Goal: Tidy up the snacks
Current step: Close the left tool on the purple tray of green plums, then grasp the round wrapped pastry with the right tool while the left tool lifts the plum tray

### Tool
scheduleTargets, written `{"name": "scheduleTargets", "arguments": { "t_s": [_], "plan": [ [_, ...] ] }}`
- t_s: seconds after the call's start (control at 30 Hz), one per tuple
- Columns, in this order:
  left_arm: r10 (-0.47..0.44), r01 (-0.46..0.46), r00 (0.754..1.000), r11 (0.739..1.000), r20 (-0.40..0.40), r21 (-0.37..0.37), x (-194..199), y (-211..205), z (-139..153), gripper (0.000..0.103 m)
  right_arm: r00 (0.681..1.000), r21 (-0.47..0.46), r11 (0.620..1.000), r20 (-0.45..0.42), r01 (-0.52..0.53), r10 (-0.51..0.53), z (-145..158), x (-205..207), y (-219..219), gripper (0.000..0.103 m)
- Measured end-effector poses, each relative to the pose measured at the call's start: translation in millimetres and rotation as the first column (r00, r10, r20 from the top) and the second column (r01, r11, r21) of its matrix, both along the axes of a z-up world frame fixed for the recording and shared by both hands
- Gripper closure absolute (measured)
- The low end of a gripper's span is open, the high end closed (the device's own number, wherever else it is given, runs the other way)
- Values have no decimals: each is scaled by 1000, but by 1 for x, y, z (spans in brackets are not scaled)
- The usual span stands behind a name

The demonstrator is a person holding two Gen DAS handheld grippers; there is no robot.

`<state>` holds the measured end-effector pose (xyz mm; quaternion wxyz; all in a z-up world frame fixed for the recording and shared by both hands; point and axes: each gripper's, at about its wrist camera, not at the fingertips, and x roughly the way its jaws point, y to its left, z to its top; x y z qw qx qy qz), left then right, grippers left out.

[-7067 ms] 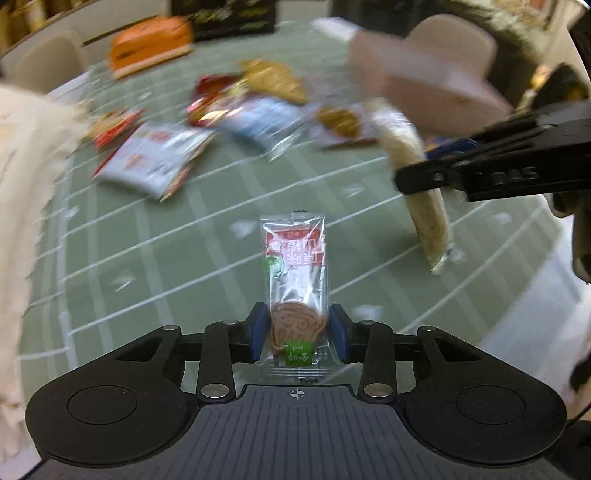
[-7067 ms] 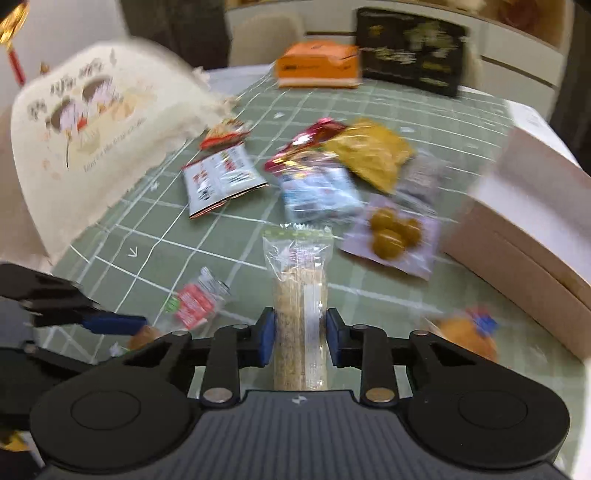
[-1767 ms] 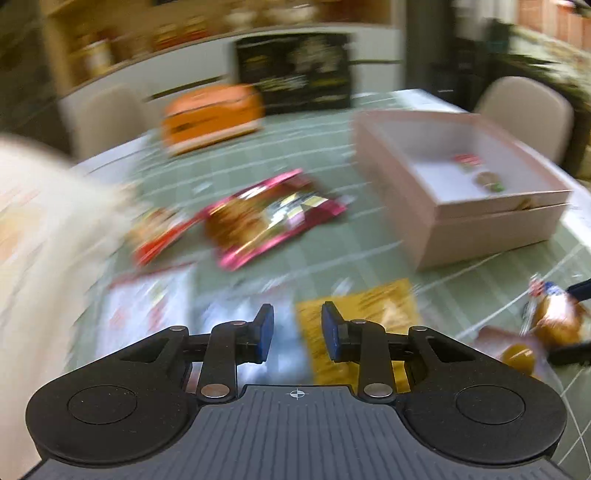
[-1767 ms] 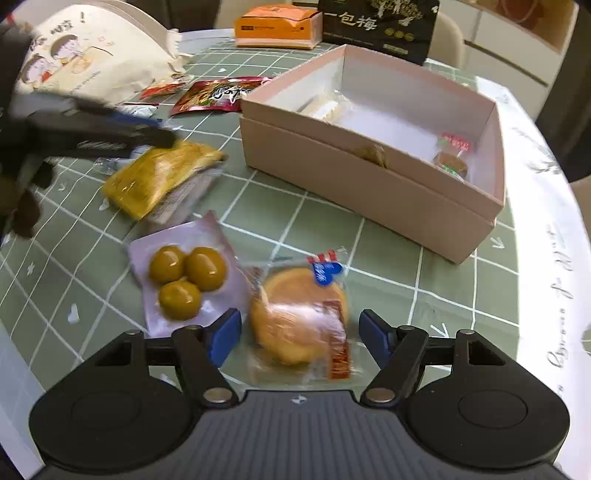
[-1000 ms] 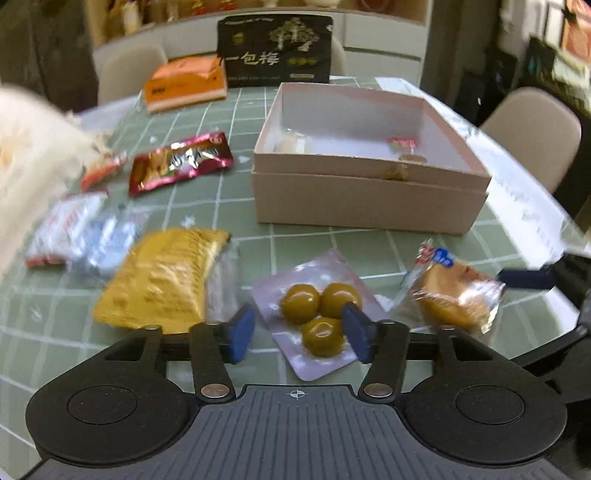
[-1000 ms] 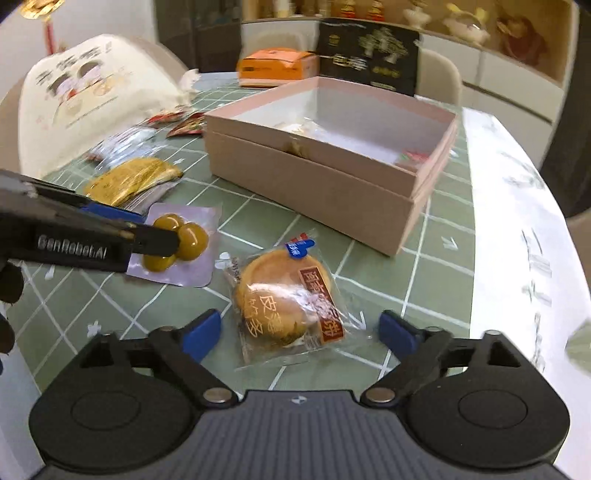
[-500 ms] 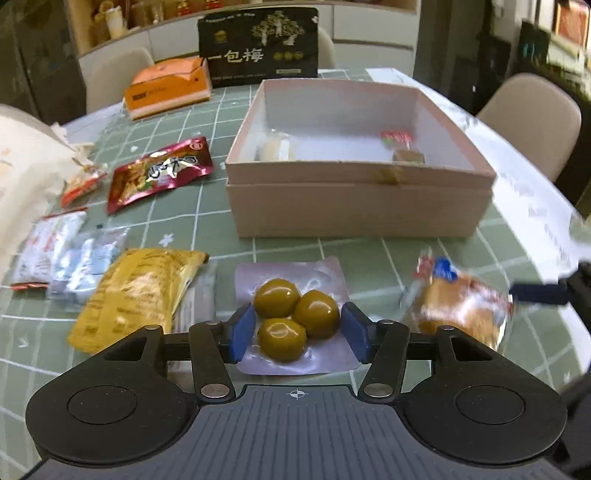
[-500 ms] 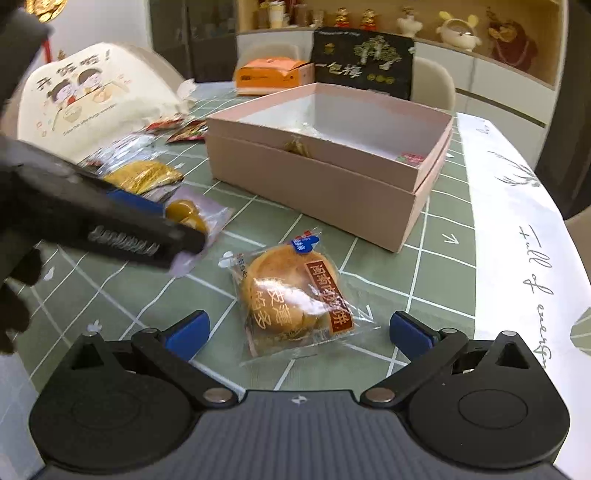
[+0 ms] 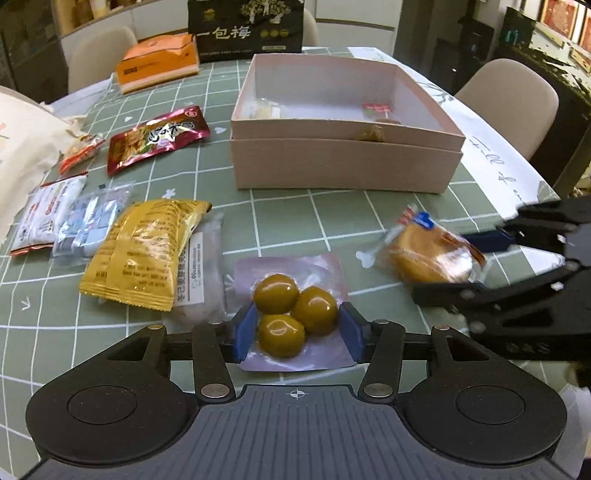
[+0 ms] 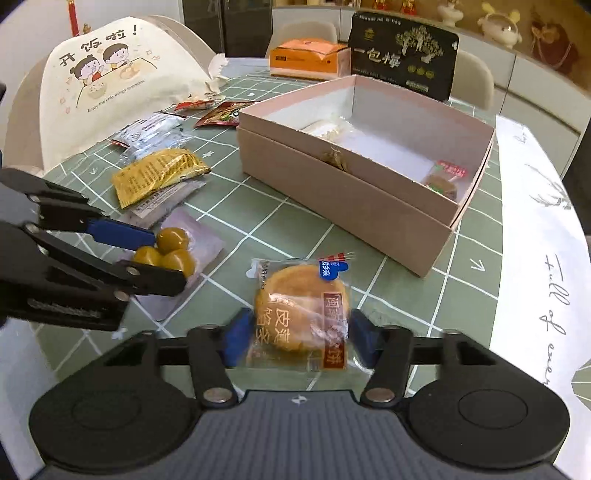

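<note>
My left gripper (image 9: 297, 334) has its blue pads on both sides of a clear pack of three green plums (image 9: 295, 314), closed against the pack as it lies on the table; the pack also shows in the right wrist view (image 10: 173, 251). My right gripper (image 10: 301, 339) is closed on a wrapped round pastry (image 10: 301, 317), which also shows in the left wrist view (image 9: 428, 251). An open pink box (image 9: 343, 162) stands behind, with a few small snacks inside; it also appears in the right wrist view (image 10: 354, 195).
A yellow packet (image 9: 144, 251), a red packet (image 9: 155, 136), white and blue packets (image 9: 66, 214) and a small red sachet (image 9: 81, 147) lie left on the green grid cloth. A cloth bag (image 10: 118, 85), an orange box (image 9: 159, 62) and a black box (image 9: 247, 26) stand behind.
Both grippers have narrowed: the left onto the plum pack, the right onto the pastry. The pastry now sits between the right pads, closer to the camera.
</note>
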<state>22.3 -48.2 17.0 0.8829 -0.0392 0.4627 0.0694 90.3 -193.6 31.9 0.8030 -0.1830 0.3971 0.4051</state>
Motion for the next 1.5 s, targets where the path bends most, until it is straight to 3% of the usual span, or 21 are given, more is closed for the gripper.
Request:
{"name": "scheduleTargets", "arguments": {
  "t_s": [0.17,0.47,0.5,0.53,0.57,0.6,0.67,0.73,0.83,0.9,0.97,1.0,1.13,1.27,1.5],
  "plan": [
    [12,-12,1000,1000,2,-18,7,0,0,48,995,32,998,-87,48,-45,13,1,-19,49],
    [41,-42,997,999,72,13,-11,-14,-1,52,982,52,986,-113,156,-149,41,-4,-61,49],
    [32,-33,996,999,88,13,-17,-18,2,55,982,58,985,-109,159,-152,46,-6,-65,49],
    [28,-30,994,999,106,16,-23,-20,6,66,983,67,984,-101,162,-155,52,-7,-69,49],
    [29,-32,992,999,122,18,-28,-22,13,77,983,75,984,-94,164,-157,57,-8,-71,49],
    [36,-37,988,999,149,5,-31,-22,25,96,983,84,982,-87,167,-160,63,-9,-73,49],
    [28,-26,971,1000,237,-9,-30,-19,59,94,983,112,978,-76,174,-166,75,-8,-77,49],
    [8,-21,948,999,318,35,-20,-17,93,94,985,153,973,-57,171,-164,88,-7,-79,49],
    [27,-35,934,999,356,15,-3,-7,122,92,983,177,967,-37,184,-180,97,-4,-80,49],
    [48,-41,942,999,331,-28,4,-1,119,90,980,187,962,-46,198,-192,96,-1,-82,49],
    [49,-24,963,995,266,-95,7,4,99,89,977,193,958,-63,212,-203,91,1,-85,49],
    [45,-24,972,995,229,-93,6,2,87,89,975,192,957,-70,219,-210,86,2,-86,49],
    [-29,26,993,999,114,23,-8,-25,52,86,969,143,960,-84,242,-232,58,2,-83,49],
    [-73,70,997,984,12,165,-9,-53,25,83,964,101,963,-122,249,-236,35,7,-78,49],
    [-100,105,994,987,-44,123,-6,-52,9,75,969,65,974,-135,217,-207,22,6,-68,49]
  ]
}}
